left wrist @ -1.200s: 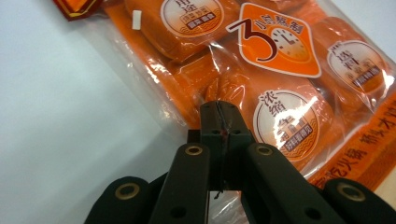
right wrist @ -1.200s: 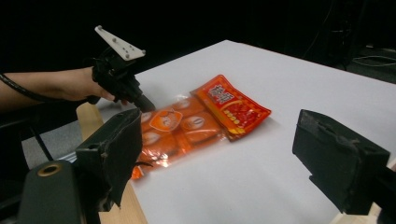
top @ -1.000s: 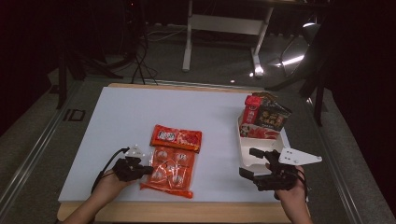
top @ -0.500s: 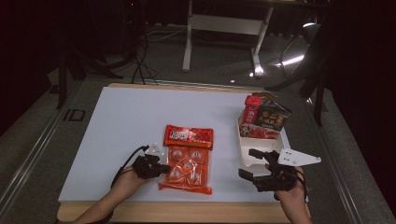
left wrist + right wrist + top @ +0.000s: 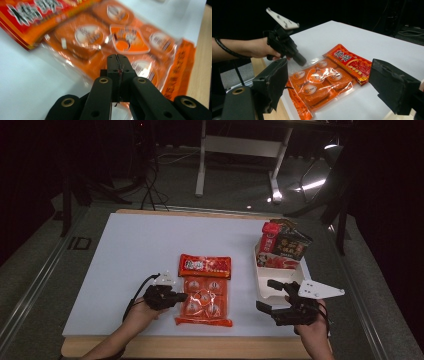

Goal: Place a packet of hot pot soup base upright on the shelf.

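An orange snack bag [image 5: 205, 295] with a red header lies flat near the table's front edge; through its clear film several round pieces show [image 5: 90, 37] [image 5: 319, 80]. My left gripper [image 5: 182, 296] [image 5: 117, 58] is shut on the bag's clear left edge, jaws pressed together. The right gripper view shows that left gripper [image 5: 300, 60] pinching the bag's rim, a hand behind it. Right of the bag, my right gripper [image 5: 268, 295] [image 5: 329, 75] hovers open, with nothing between its jaws.
A white tray [image 5: 280, 285] stands at the right, with a red packet [image 5: 270, 240] and a dark packet [image 5: 292, 245] upright at its far end. The wooden table edge [image 5: 200, 347] runs close in front of the bag.
My left gripper has slid to the right, and the bag has come along with it toward the table's middle. The right gripper has stayed in place.
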A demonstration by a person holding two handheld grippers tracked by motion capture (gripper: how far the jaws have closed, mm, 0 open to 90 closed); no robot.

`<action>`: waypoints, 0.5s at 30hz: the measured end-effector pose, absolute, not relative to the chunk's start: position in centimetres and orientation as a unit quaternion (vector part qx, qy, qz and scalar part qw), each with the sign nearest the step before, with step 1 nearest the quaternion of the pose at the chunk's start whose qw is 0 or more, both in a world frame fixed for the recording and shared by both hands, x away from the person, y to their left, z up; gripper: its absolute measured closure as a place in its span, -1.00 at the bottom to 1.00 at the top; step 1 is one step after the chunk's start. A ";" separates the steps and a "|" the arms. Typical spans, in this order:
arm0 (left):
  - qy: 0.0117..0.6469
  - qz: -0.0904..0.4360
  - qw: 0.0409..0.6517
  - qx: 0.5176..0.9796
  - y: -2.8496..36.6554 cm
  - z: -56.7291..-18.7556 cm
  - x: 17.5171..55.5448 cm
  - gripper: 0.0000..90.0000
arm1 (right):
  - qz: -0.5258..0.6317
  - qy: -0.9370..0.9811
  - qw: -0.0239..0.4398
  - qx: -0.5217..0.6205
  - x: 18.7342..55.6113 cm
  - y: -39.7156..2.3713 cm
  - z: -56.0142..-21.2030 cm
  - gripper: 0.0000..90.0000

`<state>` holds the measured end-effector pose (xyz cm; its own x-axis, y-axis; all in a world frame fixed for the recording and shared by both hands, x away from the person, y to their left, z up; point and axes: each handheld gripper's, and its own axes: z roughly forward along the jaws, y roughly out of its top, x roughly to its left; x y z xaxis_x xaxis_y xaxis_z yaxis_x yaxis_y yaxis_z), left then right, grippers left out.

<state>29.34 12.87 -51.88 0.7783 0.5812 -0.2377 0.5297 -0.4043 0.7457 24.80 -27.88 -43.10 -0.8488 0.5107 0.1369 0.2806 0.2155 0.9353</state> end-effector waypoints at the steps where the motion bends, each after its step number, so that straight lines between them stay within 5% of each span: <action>1: 0.337 0.028 0.437 0.834 13.0 -51.5 29.3 0.94 | 0.572 0.773 0.100 0.257 24.8 -27.9 -43.1 -0.64; 7: 0.339 0.000 0.441 0.831 13.4 -50.3 29.3 0.70 | 0.572 0.773 0.102 0.254 24.8 -27.9 -43.2 -0.60; 15: 0.333 0.031 0.471 0.816 13.9 -49.0 29.0 0.48 | 0.583 0.766 0.100 0.253 25.0 -27.8 -43.3 -0.56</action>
